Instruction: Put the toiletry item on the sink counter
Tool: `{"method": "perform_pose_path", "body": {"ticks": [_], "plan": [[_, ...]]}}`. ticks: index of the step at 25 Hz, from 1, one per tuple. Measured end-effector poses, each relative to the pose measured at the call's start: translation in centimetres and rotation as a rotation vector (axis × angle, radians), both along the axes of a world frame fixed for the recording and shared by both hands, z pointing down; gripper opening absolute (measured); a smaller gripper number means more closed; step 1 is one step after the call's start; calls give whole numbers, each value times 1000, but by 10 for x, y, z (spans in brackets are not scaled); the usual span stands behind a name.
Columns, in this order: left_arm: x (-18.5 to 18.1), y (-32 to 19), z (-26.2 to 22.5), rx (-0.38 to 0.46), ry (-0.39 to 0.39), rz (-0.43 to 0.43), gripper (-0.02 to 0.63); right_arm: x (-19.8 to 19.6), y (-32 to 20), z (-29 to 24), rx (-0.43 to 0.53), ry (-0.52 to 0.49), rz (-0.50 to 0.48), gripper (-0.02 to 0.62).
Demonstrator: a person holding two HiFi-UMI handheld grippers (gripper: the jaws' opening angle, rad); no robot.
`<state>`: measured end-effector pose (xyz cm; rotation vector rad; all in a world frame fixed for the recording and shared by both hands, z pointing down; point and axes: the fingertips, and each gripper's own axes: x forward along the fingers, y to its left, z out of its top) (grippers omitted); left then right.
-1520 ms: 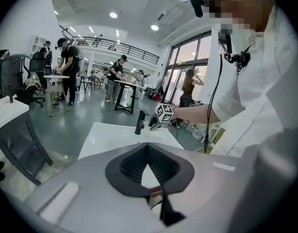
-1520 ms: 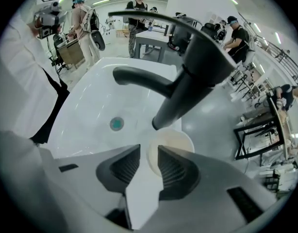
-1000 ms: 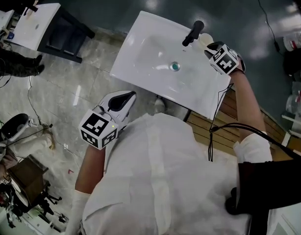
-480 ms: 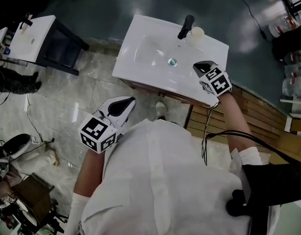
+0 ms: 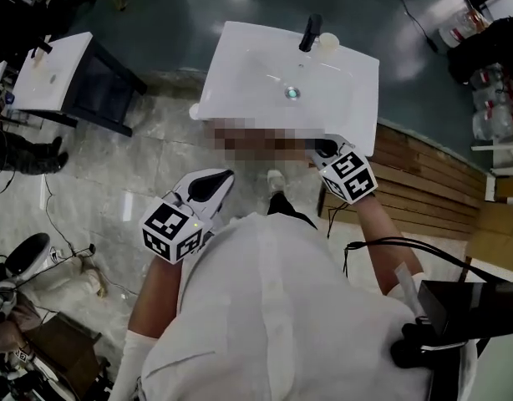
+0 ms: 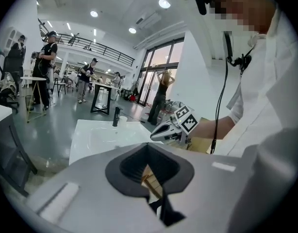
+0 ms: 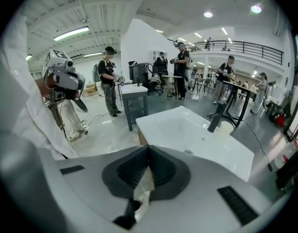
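Note:
A white sink counter (image 5: 357,98) stands ahead of me, with a black faucet (image 5: 310,32) at its far edge. A small round cream toiletry item (image 5: 328,42) rests on the counter beside the faucet; it also shows in the right gripper view (image 7: 227,127). My right gripper (image 5: 319,147) hovers near the counter's front right corner, shut and holding nothing. My left gripper (image 5: 221,174) is lower left, over the floor, shut and holding nothing. Each gripper view shows its own jaws closed together, left (image 6: 148,147) and right (image 7: 149,149).
A second white basin on a dark stand (image 5: 52,69) is at the far left. Wooden slats (image 5: 424,182) lie to the right of the sink. Bottles (image 5: 490,115) stand at the right edge. Several people stand in the hall behind.
My right gripper has drawn back from beside the faucet to the counter's front corner, leaving the cream item on the counter. The left gripper has barely moved.

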<state>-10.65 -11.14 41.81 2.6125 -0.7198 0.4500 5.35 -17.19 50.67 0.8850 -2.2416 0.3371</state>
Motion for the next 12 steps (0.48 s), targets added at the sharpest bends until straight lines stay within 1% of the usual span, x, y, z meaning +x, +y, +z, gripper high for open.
{"method": "perform_pose_path", "body": {"ticks": [8,12], "plan": [[-11,53,6,6,-5,47,6,-36,74,-11,50,-64,14,6],[-15,77,6,10,-7,76,6,-57,109,-15,62,-73,2,6]]}}
